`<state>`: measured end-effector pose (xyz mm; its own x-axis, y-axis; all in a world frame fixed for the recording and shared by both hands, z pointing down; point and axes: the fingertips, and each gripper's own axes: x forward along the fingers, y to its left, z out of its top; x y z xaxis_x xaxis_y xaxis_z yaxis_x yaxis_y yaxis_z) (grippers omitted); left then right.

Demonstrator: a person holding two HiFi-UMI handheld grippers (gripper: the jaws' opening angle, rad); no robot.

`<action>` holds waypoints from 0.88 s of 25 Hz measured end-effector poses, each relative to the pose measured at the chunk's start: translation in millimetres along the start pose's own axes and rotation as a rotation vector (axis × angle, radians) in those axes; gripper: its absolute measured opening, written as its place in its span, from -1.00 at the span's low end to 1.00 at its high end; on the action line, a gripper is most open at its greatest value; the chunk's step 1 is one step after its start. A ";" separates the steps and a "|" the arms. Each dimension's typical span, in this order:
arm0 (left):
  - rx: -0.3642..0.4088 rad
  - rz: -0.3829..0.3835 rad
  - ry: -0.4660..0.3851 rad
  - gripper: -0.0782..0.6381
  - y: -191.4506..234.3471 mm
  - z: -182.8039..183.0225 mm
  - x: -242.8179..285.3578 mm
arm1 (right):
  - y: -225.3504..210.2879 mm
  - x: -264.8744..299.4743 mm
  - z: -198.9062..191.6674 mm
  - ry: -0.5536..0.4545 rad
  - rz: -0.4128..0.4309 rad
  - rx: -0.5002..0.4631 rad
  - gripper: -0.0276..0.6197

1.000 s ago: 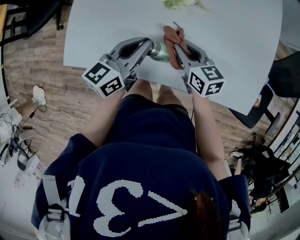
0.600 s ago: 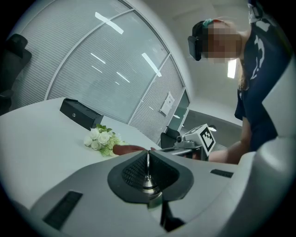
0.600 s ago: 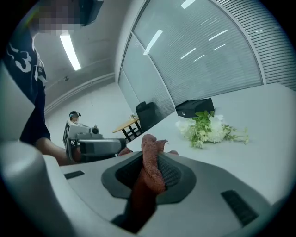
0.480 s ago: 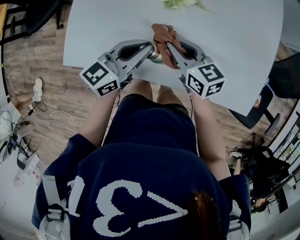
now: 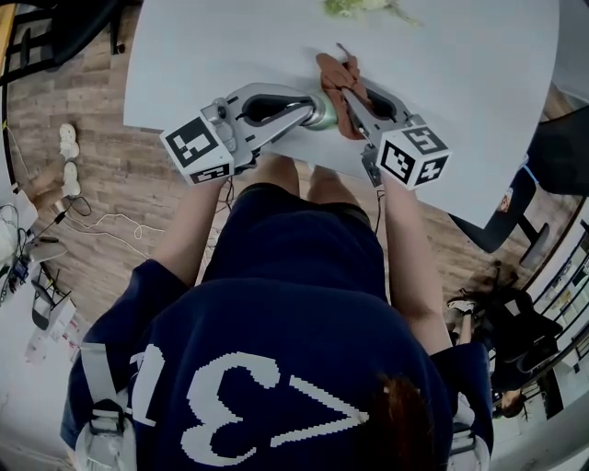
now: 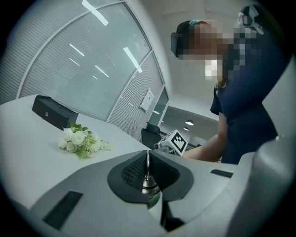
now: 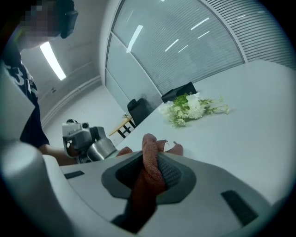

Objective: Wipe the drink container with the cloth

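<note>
- Since half a second ago the cloth (image 5: pixel 335 75) has slid toward the desk's right side, baring more of the drink container (image 5: pixel 321 116).
- Left claw (image 5: pixel 307 109) is pinched tight on a thin metal part of the container, holding it over the desk's (image 5: pixel 460 74) near edge.
- Right claw (image 5: pixel 351 92) is clamped on the reddish-brown cloth, which lies against the container's end.
- Flowers (image 5: pixel 357 7) lie at the far edge.
</note>
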<state>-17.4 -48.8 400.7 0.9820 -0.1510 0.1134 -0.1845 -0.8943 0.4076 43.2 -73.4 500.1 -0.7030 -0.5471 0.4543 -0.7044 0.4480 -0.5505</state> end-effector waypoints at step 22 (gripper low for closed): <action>0.105 -0.048 0.003 -0.72 -29.5 -10.2 28.6 | -25.3 -0.1 -24.6 0.036 -0.043 -0.002 -0.66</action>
<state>15.7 -22.4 401.2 0.9896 -0.1055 0.0982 -0.1315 -0.9397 0.3156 58.7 -67.2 531.2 -0.6750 -0.5403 0.5024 -0.7343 0.4258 -0.5287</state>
